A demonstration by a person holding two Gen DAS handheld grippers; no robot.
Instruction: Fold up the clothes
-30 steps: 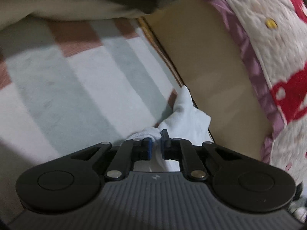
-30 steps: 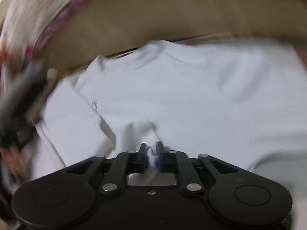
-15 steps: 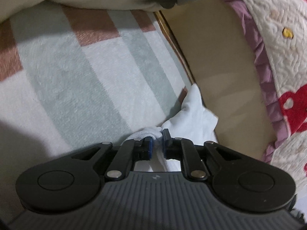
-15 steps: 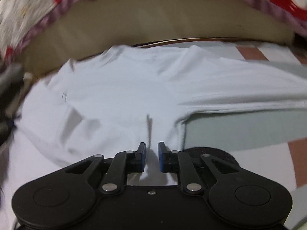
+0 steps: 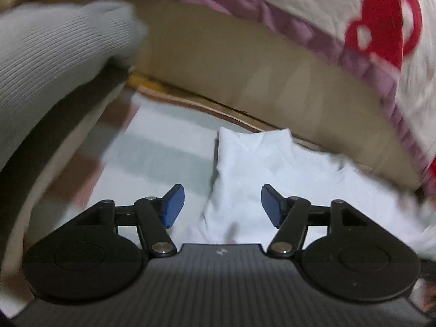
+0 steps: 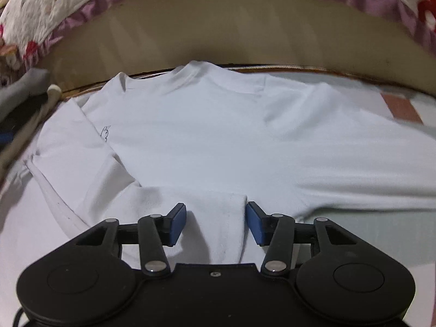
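Observation:
A white long-sleeved shirt lies spread on a striped blanket, collar toward the far wall. One sleeve is folded across its lower part, and its cuff lies between the spread fingers of my right gripper, which is open and holds nothing. In the left wrist view the shirt's other sleeve end lies flat ahead of my left gripper, also open and empty, with blue pads wide apart.
The striped blanket covers the surface, edged by a wooden rim and a beige wall. A quilted cover with red prints and purple trim hangs above. A grey ribbed fabric looms at the left.
Both grippers were shut on white shirt fabric and have let go; their fingers now stand wide apart. The left view swung from the blanket toward the wall. The shirt now lies flat.

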